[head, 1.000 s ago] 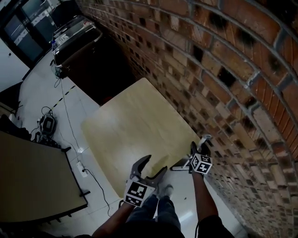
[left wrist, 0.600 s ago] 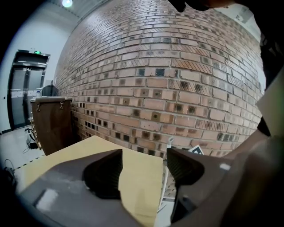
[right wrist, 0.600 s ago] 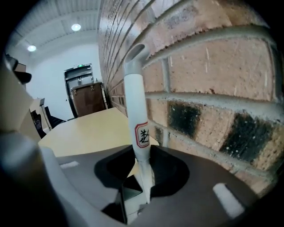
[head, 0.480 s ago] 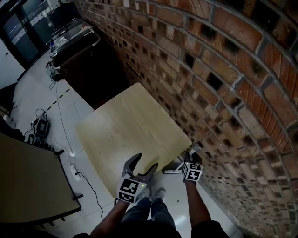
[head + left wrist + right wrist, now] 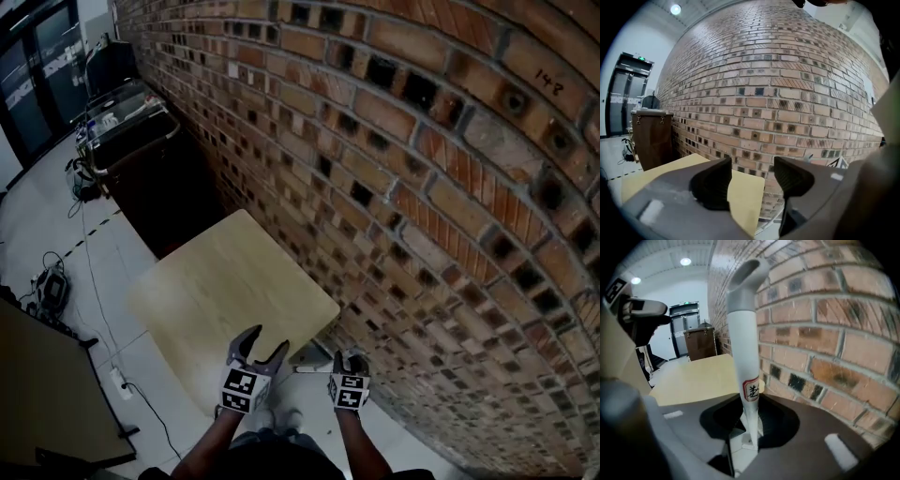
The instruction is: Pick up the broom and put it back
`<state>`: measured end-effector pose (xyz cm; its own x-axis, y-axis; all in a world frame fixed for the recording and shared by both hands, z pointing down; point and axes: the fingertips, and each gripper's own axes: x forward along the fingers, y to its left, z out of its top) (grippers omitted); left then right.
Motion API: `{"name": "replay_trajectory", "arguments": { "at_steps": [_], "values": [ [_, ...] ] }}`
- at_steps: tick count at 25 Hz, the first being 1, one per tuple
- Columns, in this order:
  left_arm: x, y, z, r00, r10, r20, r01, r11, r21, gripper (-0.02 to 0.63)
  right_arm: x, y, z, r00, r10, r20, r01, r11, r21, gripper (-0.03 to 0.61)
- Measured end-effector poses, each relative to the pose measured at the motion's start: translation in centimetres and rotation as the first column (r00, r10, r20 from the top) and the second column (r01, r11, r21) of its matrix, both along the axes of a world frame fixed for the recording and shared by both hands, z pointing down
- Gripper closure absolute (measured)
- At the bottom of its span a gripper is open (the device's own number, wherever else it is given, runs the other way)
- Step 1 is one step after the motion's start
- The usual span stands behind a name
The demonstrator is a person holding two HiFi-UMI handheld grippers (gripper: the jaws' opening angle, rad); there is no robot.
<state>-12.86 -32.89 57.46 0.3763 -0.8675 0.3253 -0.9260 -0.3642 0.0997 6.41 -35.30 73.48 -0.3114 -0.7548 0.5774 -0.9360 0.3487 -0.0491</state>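
Showing, head view: left gripper (image 5: 264, 341) and right gripper (image 5: 348, 360) held low at the near edge of the tabletop (image 5: 216, 281), beside the brick wall (image 5: 422, 187).
Left gripper view: jaws parted, nothing between them.
Right gripper view: jaws clamped on the white broom handle (image 5: 743, 333), which rises beside the wall.
The pick-up looks done; the next move calls for carrying the broom to its place.

Broom (image 5: 743, 333) between table (image 5: 698, 376) and brick wall (image 5: 825, 333)
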Motion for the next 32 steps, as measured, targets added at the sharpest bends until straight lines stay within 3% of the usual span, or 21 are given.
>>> {"name": "replay_trajectory", "arguments": {
  "at_steps": [8,17,21,26,32],
  "values": [
    [0.1,0.2,-8.1,0.999,0.032,0.022,-0.036,0.983,0.178,0.33,-0.1,0.9,-15.4,0.995,-0.014,0.1,-0.016,0.957,0.29,0.474],
    [-0.1,1.0,-17.6,1.0,0.017,0.0,-0.016,0.951,0.31,0.296,-0.3,2.7,-31.0,0.979,-0.027,0.202,-0.083,0.853,0.516,0.475],
    [-0.4,1.4,-20.6,1.0,0.008,-0.008,-0.005,0.936,0.352,0.295,-0.9,3.3,-36.4,0.974,-0.035,0.222,-0.101,0.813,0.573,0.476],
    [-1.8,1.9,-24.2,0.999,-0.041,-0.036,0.052,0.913,0.405,0.293,-1.3,3.8,-39.5,0.973,-0.036,0.228,-0.11,0.797,0.594,0.476],
    [-3.3,2.5,-25.1,0.994,-0.103,-0.024,0.104,0.914,0.392,0.287,-2.3,5.3,-43.9,0.964,-0.072,0.256,-0.119,0.742,0.66,0.476]
  ]
}}
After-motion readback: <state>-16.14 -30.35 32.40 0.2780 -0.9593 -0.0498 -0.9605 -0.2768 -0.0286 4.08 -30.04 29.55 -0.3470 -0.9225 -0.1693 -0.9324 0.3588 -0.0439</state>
